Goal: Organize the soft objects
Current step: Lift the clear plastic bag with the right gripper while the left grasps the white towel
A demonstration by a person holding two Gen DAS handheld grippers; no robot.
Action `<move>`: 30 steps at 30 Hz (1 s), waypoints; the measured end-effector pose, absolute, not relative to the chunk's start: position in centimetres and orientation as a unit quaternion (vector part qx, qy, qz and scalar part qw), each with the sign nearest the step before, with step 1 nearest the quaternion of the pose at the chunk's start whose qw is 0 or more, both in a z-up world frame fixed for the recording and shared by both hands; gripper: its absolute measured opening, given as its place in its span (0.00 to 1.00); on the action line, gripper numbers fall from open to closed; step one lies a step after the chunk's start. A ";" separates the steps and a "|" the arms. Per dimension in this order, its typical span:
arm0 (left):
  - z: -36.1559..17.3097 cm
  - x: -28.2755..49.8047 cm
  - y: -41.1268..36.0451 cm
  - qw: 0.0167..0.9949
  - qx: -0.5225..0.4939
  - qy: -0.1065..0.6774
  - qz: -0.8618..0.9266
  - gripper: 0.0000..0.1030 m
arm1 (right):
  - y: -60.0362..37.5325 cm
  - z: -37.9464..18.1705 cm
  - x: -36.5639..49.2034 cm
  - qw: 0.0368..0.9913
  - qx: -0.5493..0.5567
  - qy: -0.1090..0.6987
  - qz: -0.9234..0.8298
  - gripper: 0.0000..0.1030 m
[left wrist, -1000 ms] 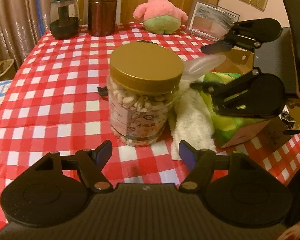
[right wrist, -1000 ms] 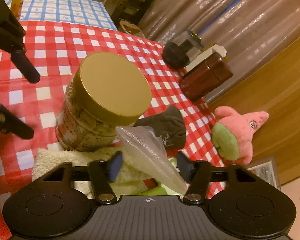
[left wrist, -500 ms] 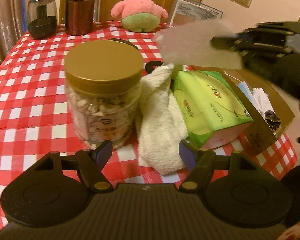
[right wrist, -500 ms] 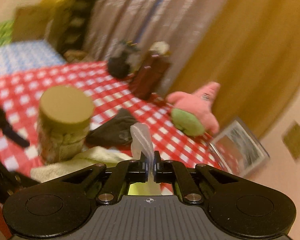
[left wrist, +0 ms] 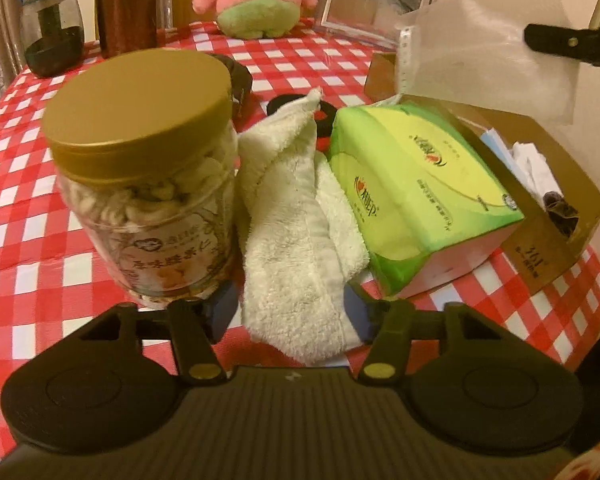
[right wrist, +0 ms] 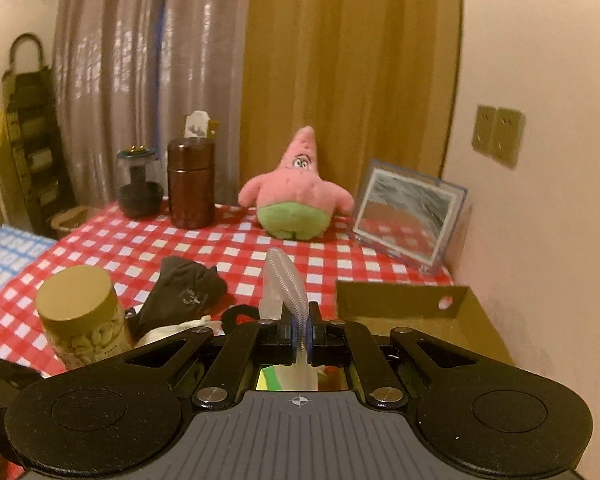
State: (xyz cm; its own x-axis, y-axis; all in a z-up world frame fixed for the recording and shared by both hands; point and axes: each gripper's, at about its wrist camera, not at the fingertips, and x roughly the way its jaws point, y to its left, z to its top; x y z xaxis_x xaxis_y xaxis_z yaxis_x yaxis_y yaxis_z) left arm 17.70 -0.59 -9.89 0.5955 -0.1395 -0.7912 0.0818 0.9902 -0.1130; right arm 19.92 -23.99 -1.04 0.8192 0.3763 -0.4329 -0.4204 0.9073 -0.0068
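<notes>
My right gripper (right wrist: 302, 334) is shut on a clear plastic bag (right wrist: 286, 280) and holds it up above the open cardboard box (right wrist: 476, 320); the bag also shows in the left wrist view (left wrist: 488, 52). My left gripper (left wrist: 290, 308) is open, low over the table, its fingers either side of the near end of a white towel (left wrist: 300, 216). A green tissue pack (left wrist: 416, 184) leans on the box (left wrist: 556, 240). A pink star plush (right wrist: 296, 192) sits at the back. A dark sock (right wrist: 184, 292) lies mid-table.
A gold-lidded jar of nuts (left wrist: 144, 168) stands just left of the towel. A brown canister (right wrist: 191, 182), a dark glass jar (right wrist: 138, 184) and a framed picture (right wrist: 410, 216) stand along the back edge. The wall is close on the right.
My right gripper closed on the plastic bag and lifted it up and right, over the box. My left gripper moved right, from facing the jar to straddling the towel.
</notes>
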 end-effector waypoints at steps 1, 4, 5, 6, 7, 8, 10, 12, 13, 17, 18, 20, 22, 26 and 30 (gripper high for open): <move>-10.2 17.9 -0.7 0.891 -0.030 0.448 -0.062 0.51 | -24.2 -1.0 19.9 0.953 -0.047 0.217 0.207 0.04; -10.7 18.6 -1.0 0.890 -0.021 0.452 -0.061 0.45 | -24.8 -0.8 20.2 0.956 -0.031 0.212 0.201 0.04; -10.9 18.7 -1.1 0.889 -0.019 0.452 -0.062 0.43 | -25.0 -0.6 20.2 0.957 -0.024 0.210 0.200 0.04; -11.0 18.9 -1.3 0.889 -0.016 0.453 -0.064 0.39 | -25.0 -0.6 20.6 0.957 -0.019 0.209 0.200 0.04; -11.2 19.1 -1.5 0.889 -0.011 0.454 -0.065 0.36 | -25.1 -0.4 20.8 0.958 -0.016 0.207 0.200 0.04; -11.4 19.3 -1.6 0.888 -0.006 0.454 -0.066 0.33 | -25.1 -0.3 21.0 0.958 -0.016 0.205 0.200 0.04; -11.5 19.5 -1.8 0.888 -0.002 0.454 -0.069 0.24 | -25.1 0.1 21.3 0.959 -0.016 0.199 0.201 0.04; -11.5 19.6 -1.9 0.888 -0.004 0.453 -0.073 0.18 | -25.0 0.5 21.6 0.960 -0.014 0.193 0.203 0.04; -11.5 19.6 -1.9 0.889 -0.004 0.452 -0.074 0.16 | -25.0 0.7 21.8 0.960 -0.014 0.190 0.203 0.04; -11.2 19.3 -2.0 0.891 -0.003 0.447 -0.077 0.13 | -24.8 1.4 21.9 0.962 -0.009 0.179 0.206 0.04; -11.0 19.2 -1.9 0.892 -0.003 0.446 -0.078 0.12 | -24.8 1.5 21.8 0.962 -0.007 0.178 0.207 0.04; -10.6 18.9 -1.9 0.893 -0.001 0.443 -0.077 0.12 | -24.7 1.8 21.6 0.962 -0.005 0.176 0.209 0.04; -10.1 18.4 -1.8 0.895 0.001 0.438 -0.077 0.12 | -24.7 2.0 21.4 0.962 -0.005 0.175 0.210 0.04; -8.9 17.1 -1.7 0.898 0.009 0.433 -0.079 0.12 | -24.8 2.7 20.5 0.962 -0.003 0.170 0.214 0.04; -7.5 15.4 -1.2 0.902 0.009 0.424 -0.078 0.12 | -25.0 3.6 19.7 0.963 0.002 0.164 0.216 0.04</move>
State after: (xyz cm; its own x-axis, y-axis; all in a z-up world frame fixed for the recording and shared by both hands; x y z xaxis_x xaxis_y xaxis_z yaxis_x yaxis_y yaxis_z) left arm 15.41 -1.24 -7.51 0.6281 -0.1331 -0.7667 0.1486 0.9877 -0.0498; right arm 19.70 -24.98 3.55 0.8530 0.4162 -0.3150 -0.4146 0.9069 0.0755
